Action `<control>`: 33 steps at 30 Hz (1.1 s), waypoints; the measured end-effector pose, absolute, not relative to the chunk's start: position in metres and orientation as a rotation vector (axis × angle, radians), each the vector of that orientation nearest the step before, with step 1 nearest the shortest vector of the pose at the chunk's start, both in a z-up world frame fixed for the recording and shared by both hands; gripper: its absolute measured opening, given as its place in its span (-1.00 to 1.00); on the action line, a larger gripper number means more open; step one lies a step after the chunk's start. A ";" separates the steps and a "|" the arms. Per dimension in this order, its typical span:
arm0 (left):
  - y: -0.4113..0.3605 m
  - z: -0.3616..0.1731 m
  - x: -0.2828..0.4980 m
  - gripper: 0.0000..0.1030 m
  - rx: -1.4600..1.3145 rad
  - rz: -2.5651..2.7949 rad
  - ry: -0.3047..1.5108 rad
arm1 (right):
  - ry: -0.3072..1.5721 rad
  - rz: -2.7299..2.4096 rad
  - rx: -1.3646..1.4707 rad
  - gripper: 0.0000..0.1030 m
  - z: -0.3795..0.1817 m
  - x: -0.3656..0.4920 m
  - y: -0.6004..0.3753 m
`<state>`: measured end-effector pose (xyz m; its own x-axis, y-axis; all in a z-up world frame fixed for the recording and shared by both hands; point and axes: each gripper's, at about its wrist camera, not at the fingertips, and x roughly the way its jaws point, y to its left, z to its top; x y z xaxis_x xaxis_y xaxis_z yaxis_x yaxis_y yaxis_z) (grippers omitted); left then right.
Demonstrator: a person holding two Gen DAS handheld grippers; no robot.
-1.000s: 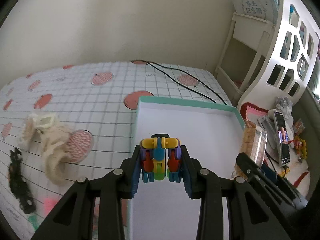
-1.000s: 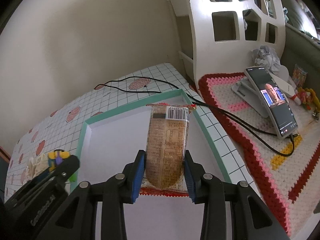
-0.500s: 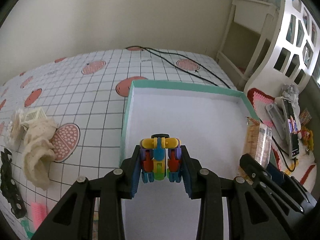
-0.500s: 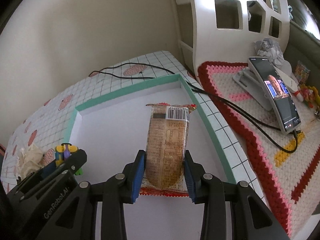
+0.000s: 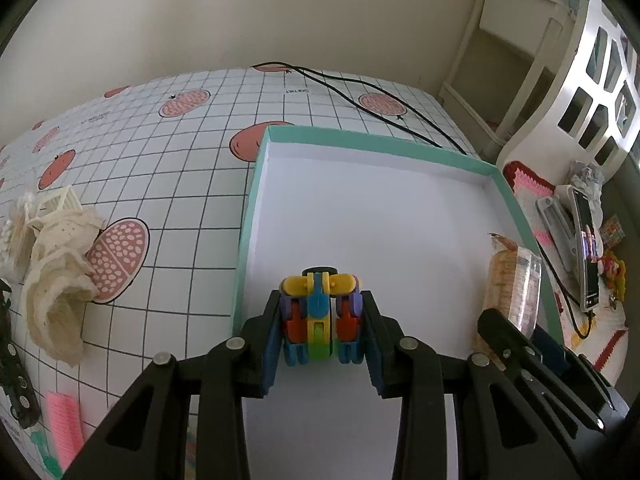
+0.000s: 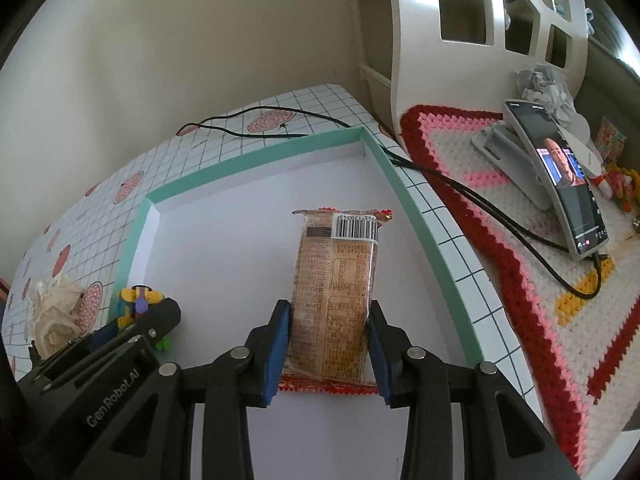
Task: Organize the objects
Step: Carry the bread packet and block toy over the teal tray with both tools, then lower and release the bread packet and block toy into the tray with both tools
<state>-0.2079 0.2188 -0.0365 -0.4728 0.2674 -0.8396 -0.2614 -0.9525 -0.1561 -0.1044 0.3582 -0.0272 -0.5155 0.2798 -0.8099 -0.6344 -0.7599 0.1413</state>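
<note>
My left gripper (image 5: 320, 332) is shut on a colourful plastic block toy (image 5: 318, 316), held over the left part of a white box with a teal rim (image 5: 376, 138). My right gripper (image 6: 326, 336) is shut on a brown snack packet (image 6: 334, 300) with a barcode, held lengthwise above the box's white floor (image 6: 224, 248). The snack packet (image 5: 514, 284) shows at the right of the left wrist view, and the block toy (image 6: 138, 304) sits at the left of the right wrist view.
On the grid-pattern tablecloth (image 5: 168, 152) lie a cream lace cloth (image 5: 52, 248), a pink comb (image 5: 64, 428) and a black object (image 5: 14, 376). A black cable (image 5: 360, 92) runs behind the box. A phone on a stand (image 6: 560, 176) rests on a crochet mat (image 6: 540, 280), by a white shelf (image 6: 480, 20).
Both grippers have moved forward and lower over the box with their loads still held. The box now fills more of each view.
</note>
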 end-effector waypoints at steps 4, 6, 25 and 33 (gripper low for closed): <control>0.218 -0.033 -0.208 -0.26 -1.424 2.441 -0.035 | 0.588 2.279 -1.096 -0.23 -0.026 -0.103 0.359; 0.219 -0.030 -0.207 -0.25 -1.424 2.436 -0.048 | 0.587 2.286 -1.092 -0.23 -0.025 -0.103 0.359; 0.211 -0.001 -0.199 0.04 -1.401 2.452 -0.103 | 0.619 2.329 -1.042 -0.22 -0.012 -0.097 0.356; 0.200 0.007 -0.197 0.47 -1.395 2.504 -0.120 | 0.632 2.332 -1.022 -0.11 -0.008 -0.093 0.356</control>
